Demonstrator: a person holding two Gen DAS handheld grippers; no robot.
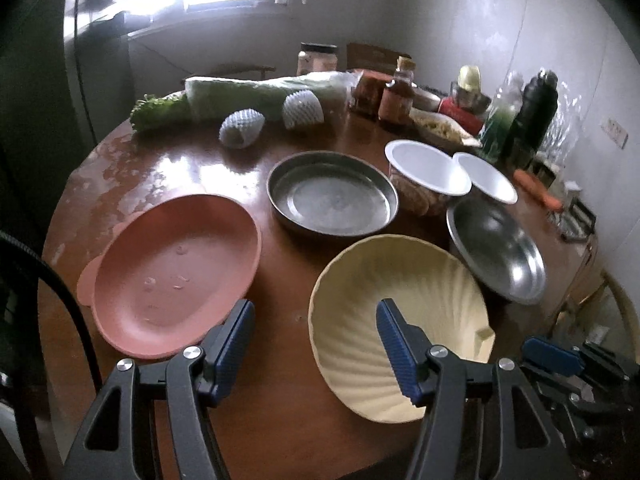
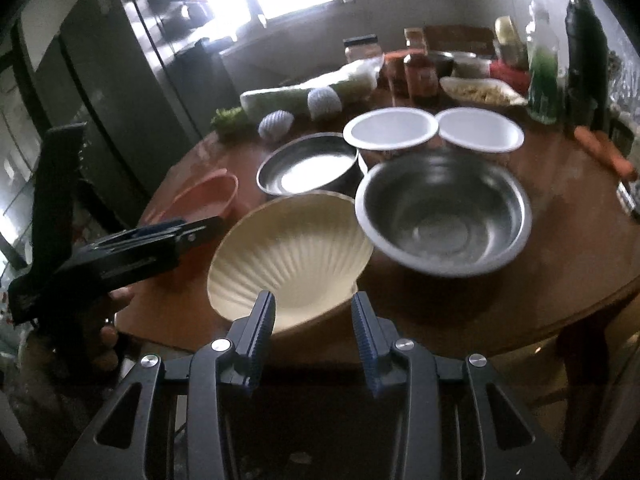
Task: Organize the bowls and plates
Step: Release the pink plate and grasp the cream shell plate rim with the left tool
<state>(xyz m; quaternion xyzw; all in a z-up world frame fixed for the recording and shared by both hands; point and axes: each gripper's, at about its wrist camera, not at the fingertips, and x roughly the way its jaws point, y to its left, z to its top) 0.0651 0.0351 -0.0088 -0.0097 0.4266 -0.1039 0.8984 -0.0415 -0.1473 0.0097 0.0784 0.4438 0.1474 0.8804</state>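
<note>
On the round wooden table a cream ribbed bowl [image 1: 400, 320] sits at the near edge, tilted; it also shows in the right wrist view [image 2: 292, 256]. A pink oval plate [image 1: 172, 272] lies to its left. A flat steel pan [image 1: 332, 194] sits behind, a steel bowl [image 1: 496, 248] to the right, and two white bowls [image 1: 428, 166] behind that. My left gripper [image 1: 316, 320] is open, its right finger over the cream bowl's rim, its left finger by the pink plate. My right gripper [image 2: 314, 312] is open at the cream bowl's near rim.
The table's far side holds a wrapped cabbage [image 1: 260, 94], two white foam fruit nets [image 1: 242, 128], jars and sauce bottles [image 1: 396, 100], a dark flask [image 1: 532, 112] and a carrot [image 1: 536, 188]. A refrigerator [image 2: 120, 80] stands left of the table.
</note>
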